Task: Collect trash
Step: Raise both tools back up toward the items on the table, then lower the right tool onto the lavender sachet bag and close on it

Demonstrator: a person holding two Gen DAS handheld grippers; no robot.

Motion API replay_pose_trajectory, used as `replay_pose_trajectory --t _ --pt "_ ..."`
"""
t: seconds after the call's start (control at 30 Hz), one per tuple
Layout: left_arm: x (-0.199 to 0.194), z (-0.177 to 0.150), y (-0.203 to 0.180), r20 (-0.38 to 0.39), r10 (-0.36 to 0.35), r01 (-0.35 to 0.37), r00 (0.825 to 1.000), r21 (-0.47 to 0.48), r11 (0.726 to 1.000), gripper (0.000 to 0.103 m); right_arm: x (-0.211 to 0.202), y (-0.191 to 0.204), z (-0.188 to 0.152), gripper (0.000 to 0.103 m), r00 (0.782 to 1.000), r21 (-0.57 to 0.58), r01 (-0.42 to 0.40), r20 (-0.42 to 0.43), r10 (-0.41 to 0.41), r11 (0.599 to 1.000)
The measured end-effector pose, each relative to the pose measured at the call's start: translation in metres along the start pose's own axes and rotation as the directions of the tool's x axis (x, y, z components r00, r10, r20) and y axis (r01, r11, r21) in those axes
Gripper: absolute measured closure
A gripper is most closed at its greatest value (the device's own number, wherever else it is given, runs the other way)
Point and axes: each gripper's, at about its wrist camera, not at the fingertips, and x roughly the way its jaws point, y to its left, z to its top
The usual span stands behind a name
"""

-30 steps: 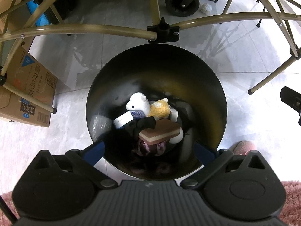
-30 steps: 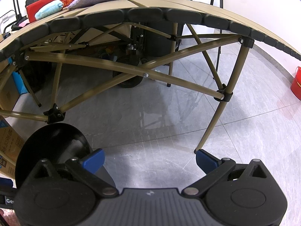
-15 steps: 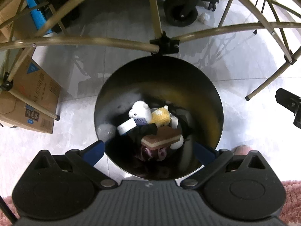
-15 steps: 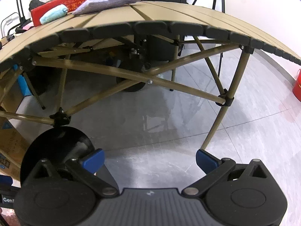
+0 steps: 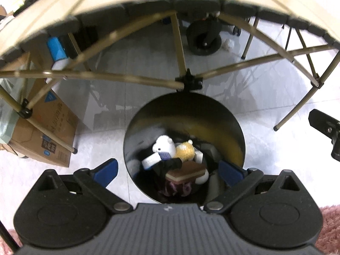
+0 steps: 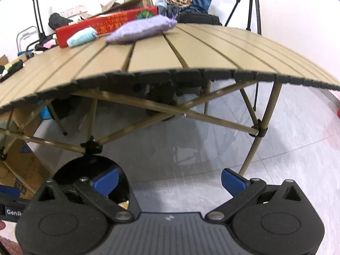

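A black round trash bin point(image 5: 231, 119) stands on the floor under the table's front edge. Inside lie a white plush toy point(image 5: 163, 147), a yellow plush point(image 5: 186, 150), a brown and cream sponge point(image 5: 186, 171) and other items. My left gripper point(image 5: 167, 170) is open and empty, above the bin's near rim. My right gripper point(image 6: 169, 179) is open and empty, to the right of the bin point(image 6: 70, 170), facing the table. On the tan slatted table point(image 6: 191, 51) lie a purple pouch point(image 6: 141, 28), a light blue wad point(image 6: 81, 36) and a red box point(image 6: 110, 22).
Cardboard boxes point(image 5: 45, 131) stand on the floor at left. Table legs and cross braces point(image 6: 148, 104) span the space under the table. A wheel point(image 5: 204, 37) sits behind. A pink rug point(image 5: 330, 225) lies at the near right. A tripod point(image 6: 252, 4) stands behind the table.
Both grippers have risen and tilted up. The bin looks smaller and lower in the left view, and the table top with its items has come into the right view.
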Motion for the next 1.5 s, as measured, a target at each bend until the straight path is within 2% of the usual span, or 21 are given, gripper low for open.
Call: replay_pose_trajectory --t 0.37,0.8,0.97,1.3,1.5 --pt "-0.049 0.0 0.008 0.147 -0.007 0.004 0.989 0.02 1.0 0.0 -0.039 -0.003 0.014 0.0 0.993 0.018 -0.02 0.118 0.018 1.0" --pt "-0.099 0.026 0.023 0.321 -0.009 0.019 0.947 -0.029 0.999 0.0 -0.072 0.004 0.046 0.0 0.962 -0.003 -0.026 0.272 0.026 1.0" --pt "-0.108 0.046 0.031 0.361 -0.012 0.038 0.932 -0.065 0.997 0.0 -0.07 0.013 0.062 0.0 0.948 0.002 -0.045 0.317 0.042 0.999" --pt "-0.121 0.095 0.044 0.45 0.016 0.045 0.893 -0.125 0.991 0.0 -0.049 0.031 0.109 0.0 0.922 0.016 -0.062 0.383 0.051 0.998" --pt "-0.111 0.123 0.053 0.457 0.026 0.054 0.889 -0.16 0.986 0.0 -0.024 0.038 0.141 0.0 0.919 0.043 -0.056 0.392 0.035 0.998"
